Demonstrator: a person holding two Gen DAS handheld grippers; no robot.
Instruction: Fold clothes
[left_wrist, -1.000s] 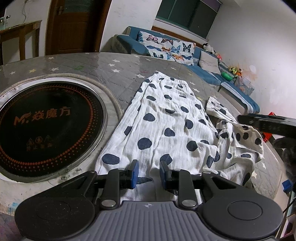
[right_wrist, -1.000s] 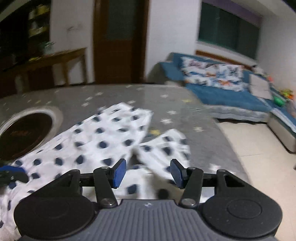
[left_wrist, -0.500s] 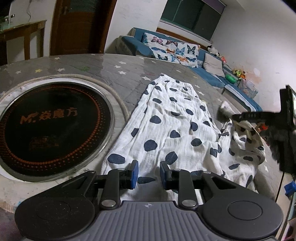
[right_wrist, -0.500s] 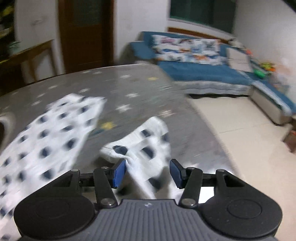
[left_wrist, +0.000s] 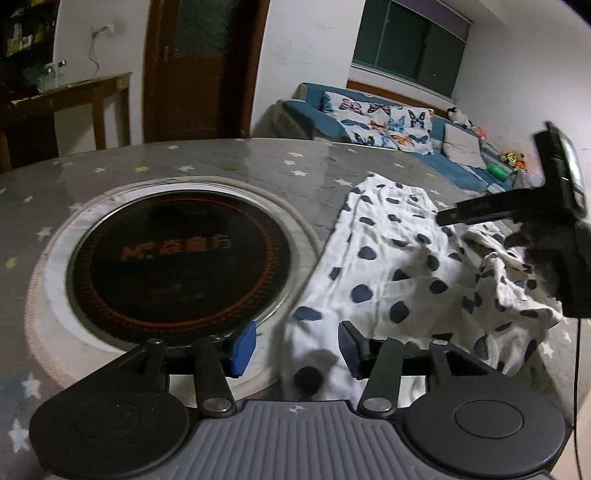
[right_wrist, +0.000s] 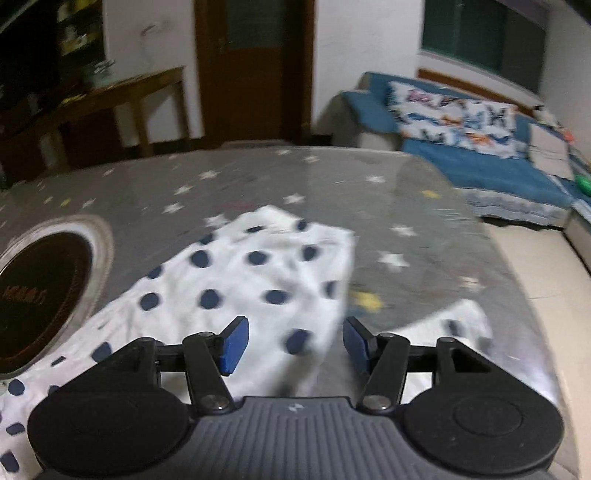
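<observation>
Fingers (left_wrist: 243, 347) of the left gripper (left_wrist: 297, 345) are spreading w/ nothing pinched; a blurred hem of the white cotton garment with dark-blue polka dots (left_wrist: 391, 273) sits between the pads but neither pad presses it. Looks like a release, prob. after setting that edge down. Right gripper (right_wrist: 295, 345) is also parting its fingers (right_wrist: 234, 345), spread over cloth w/o contact on either pad; in the left view it shows as a black block at 3 o'clock (left_wrist: 561, 236), above the bunched part of the garment.

Garment lies on the grey star-print bench (left_wrist: 207, 162), running from 6 o'clock up to abt 2 o'clock in the left view. One long panel is fairly flat; the right portion is crumpled, so folding seems early, w/ smoothing or re-gripping prob. still needed. In the right view a separate flap of spotted cloth (right_wrist: 458, 321) sits at 4 o'clock, near the bench edge. Can't tell if it's the same piece.

At 9 o'clock of the garment, a round black glass hob set into the bench (left_wrist: 177, 258), ringed in pale trim. Orange print reads "M" plus Chinese characters, too blurred to read. Cloth edge lies just beside the ring.

Beyond: blue sofa with butterfly cushions (left_wrist: 384, 122), brown wooden door (left_wrist: 207, 66).
</observation>
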